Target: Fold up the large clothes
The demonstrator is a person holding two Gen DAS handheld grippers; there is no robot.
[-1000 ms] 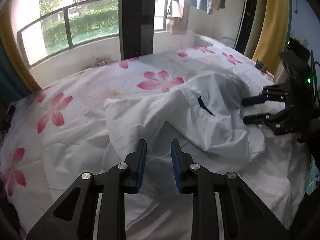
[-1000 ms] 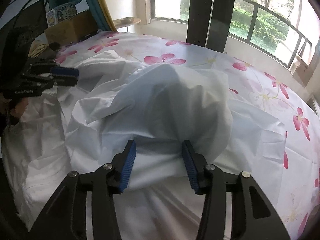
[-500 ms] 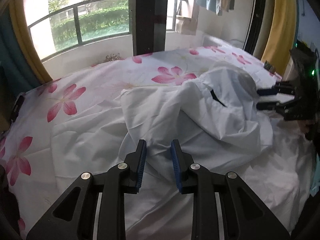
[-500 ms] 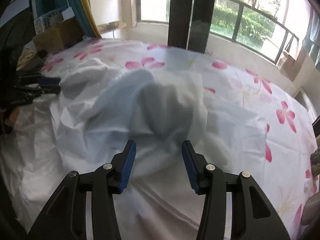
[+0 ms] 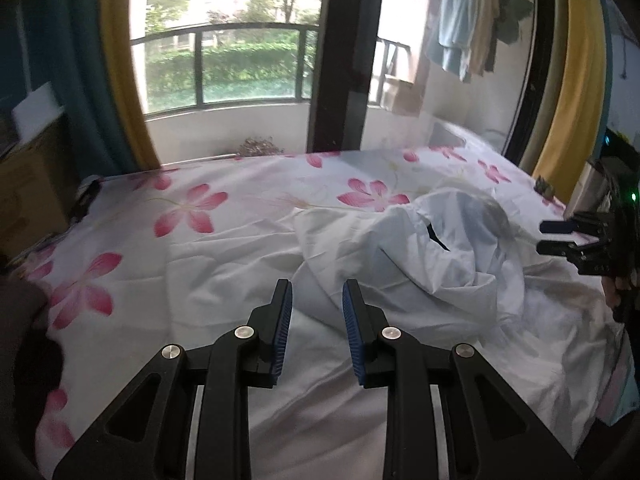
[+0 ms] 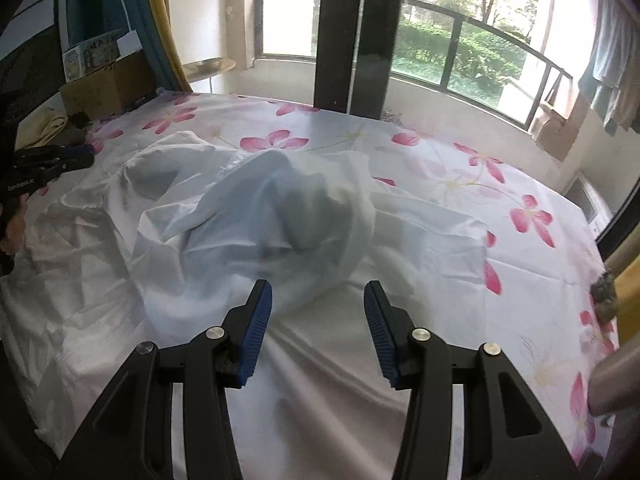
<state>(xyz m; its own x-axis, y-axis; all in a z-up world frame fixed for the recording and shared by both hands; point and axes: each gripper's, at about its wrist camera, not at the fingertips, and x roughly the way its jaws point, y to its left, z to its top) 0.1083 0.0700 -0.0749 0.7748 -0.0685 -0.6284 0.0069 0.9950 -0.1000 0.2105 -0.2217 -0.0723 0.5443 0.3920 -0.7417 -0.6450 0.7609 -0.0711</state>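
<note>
A large white garment lies crumpled in a puffed heap on the bed's flowered sheet. My left gripper hovers open just short of the heap's near left edge, nothing between its blue pads. At that view's right edge my right gripper points at the heap from the side. In the right wrist view the same garment bulges ahead of my right gripper, which stands open and empty above the cloth's near hem. My left gripper shows at the far left, held in a hand.
The bed fills the room up to a railed window with a dark pillar. Yellow and teal curtains hang at both sides. Cardboard boxes stand past the bed's corner. A small dark object sits at the bed's right edge.
Both grippers have drawn back and up from the garment, so more of the window shows. The puffed cloth has sagged a little. Both jaws keep the same gap.
</note>
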